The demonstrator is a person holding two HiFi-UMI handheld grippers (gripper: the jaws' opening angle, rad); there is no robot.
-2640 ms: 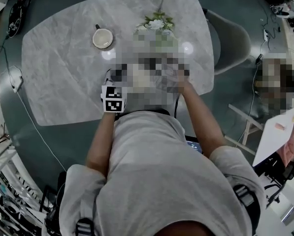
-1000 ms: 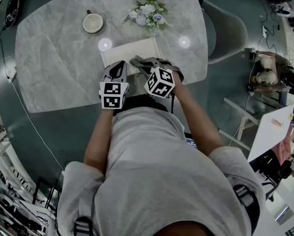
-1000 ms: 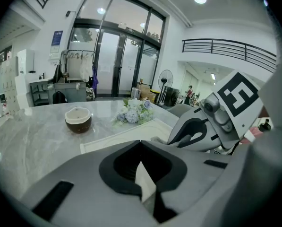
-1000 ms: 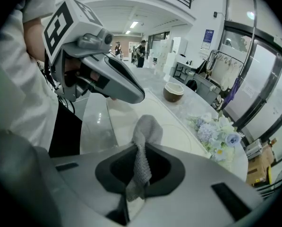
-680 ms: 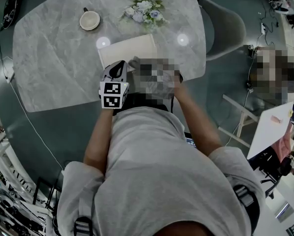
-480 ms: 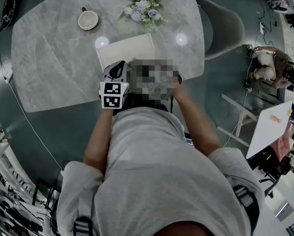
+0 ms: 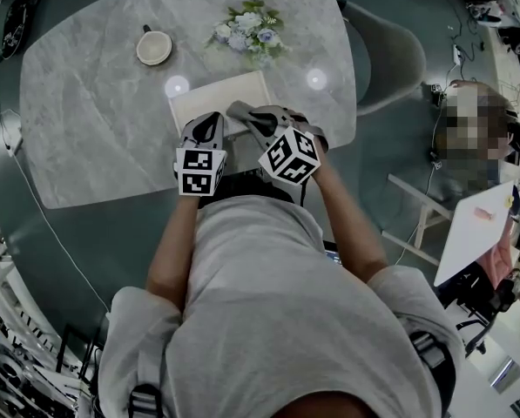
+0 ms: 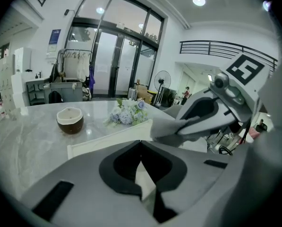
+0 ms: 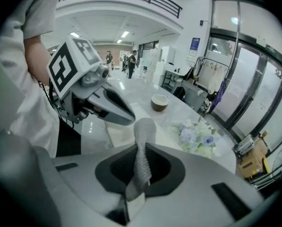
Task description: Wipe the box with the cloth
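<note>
While the person leans over a marble table, the right gripper hangs above the near right part of the flat, pale box. Its jaws are pressed together on a grey cloth. In the right gripper view the cloth runs up between the jaws and stands in a rounded fold past their tips, over the box.

The left gripper sits at the box's near left edge. Seen in the left gripper view, its jaws are drawn together with a pale wedge pinched between them, which appears to be the edge of the box. From that side the right gripper reaches in over the box top, with the cloth trailing from its tips. Whether the cloth touches the box surface cannot be told.

A cup stands beyond the box and to its left. A small bunch of flowers lies just beyond the box's far edge. A grey chair is drawn up at the table's side, to the right of the box and well apart from it.
</note>
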